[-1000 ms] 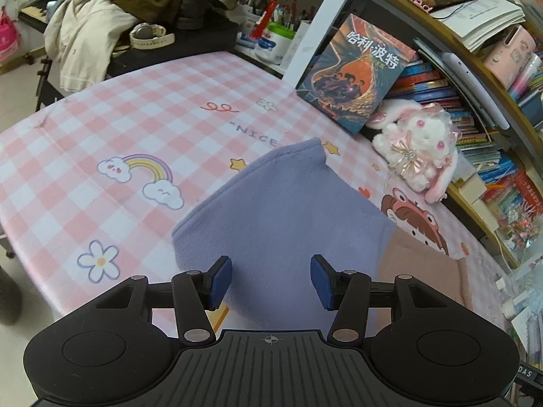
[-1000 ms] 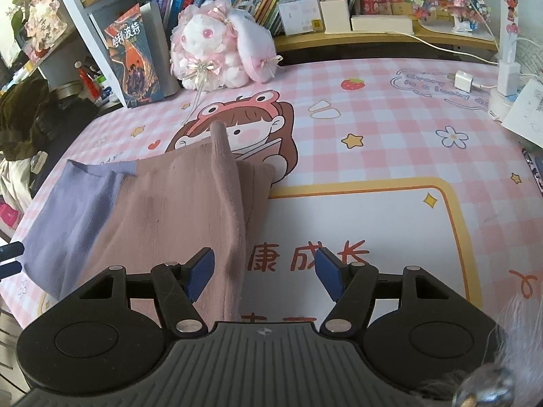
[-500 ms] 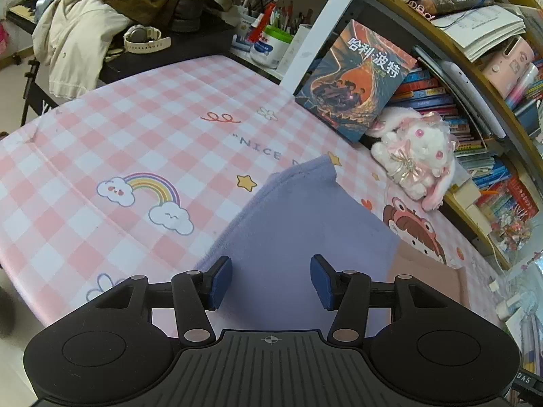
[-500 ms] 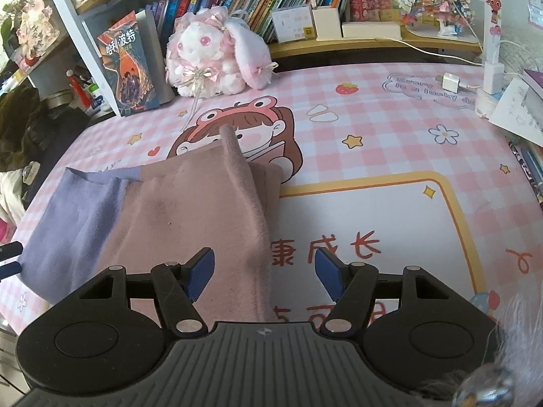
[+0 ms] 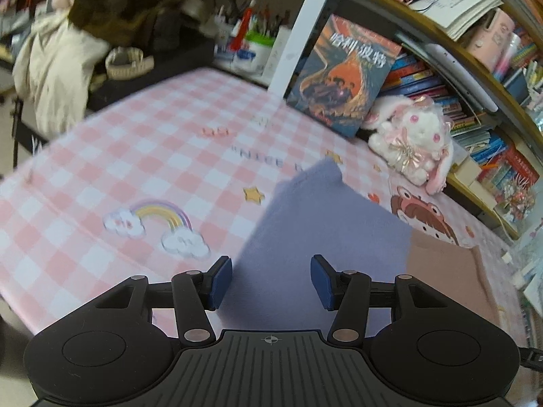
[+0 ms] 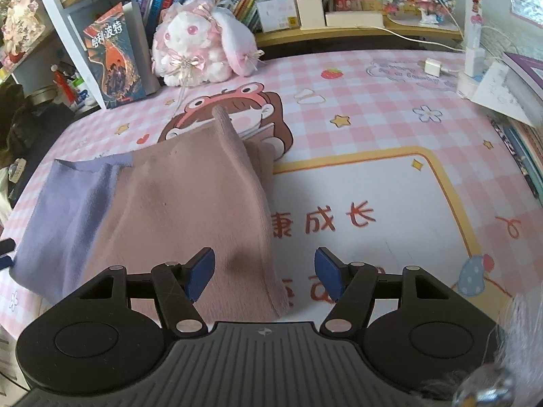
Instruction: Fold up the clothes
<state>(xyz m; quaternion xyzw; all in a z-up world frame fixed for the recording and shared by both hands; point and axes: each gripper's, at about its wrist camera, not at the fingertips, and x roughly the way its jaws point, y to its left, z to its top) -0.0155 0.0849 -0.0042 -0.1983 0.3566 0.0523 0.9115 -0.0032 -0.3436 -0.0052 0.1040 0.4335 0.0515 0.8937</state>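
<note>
The left hand-held gripper (image 5: 271,281) hangs over the near edge of the surface (image 5: 101,176), its blue pads spread apart with nothing pinched. Just ahead of it and between its fingers lies the lilac end of the garment (image 5: 325,237), flat on the pink checked mat; the dusty-pink part continues to its right. Further ahead, to the right, a plush rabbit (image 5: 414,139) sits beside an upright book (image 5: 342,74) against the shelves. To the left of the fingers a rainbow print (image 5: 159,224) shows on the mat (this view is somewhat blurred).

The right hand-held gripper (image 6: 264,273) also stands spread, gripping nothing. The right edge of the garment (image 6: 190,210) runs forward between its fingers, nearer the left pad; the pink cloth's folded edge rises to a small peak ahead. The lilac part lies off to the left, where the tips of the other gripper just show at the frame's edge. To the right of the fingers is bare mat with red printed characters. The rabbit (image 6: 197,44) sits ahead, beyond the garment.
</note>
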